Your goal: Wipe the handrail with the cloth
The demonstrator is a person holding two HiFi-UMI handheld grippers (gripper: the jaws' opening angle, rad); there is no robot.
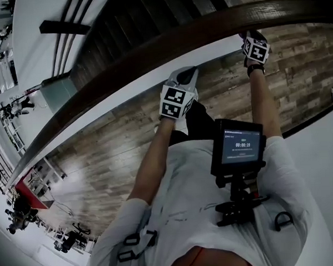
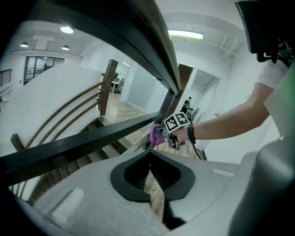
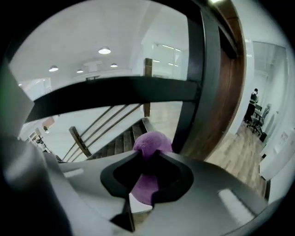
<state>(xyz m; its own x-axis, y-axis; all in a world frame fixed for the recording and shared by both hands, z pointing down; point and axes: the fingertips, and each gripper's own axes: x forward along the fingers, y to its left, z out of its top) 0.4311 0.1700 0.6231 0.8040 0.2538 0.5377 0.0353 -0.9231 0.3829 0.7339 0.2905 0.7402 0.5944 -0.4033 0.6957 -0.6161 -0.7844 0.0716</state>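
Purple cloth (image 3: pixel 152 140) clamped between the right gripper (image 3: pixel 148 159) jaws, bulging past their tips, just beside the wooden handrail (image 3: pixel 233 69) ahead and right; contact unclear. Left gripper (image 2: pixel 150 156) jaws pressed together, empty, beneath the handrail.

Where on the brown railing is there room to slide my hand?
The dark wooden handrail is bare along the long stretch left of the left tongs, and for a short bit between both tongs. It is crowded where the right tongs hold the purple cloth.

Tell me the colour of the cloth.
Purple; the cloth shows best in the right gripper view.
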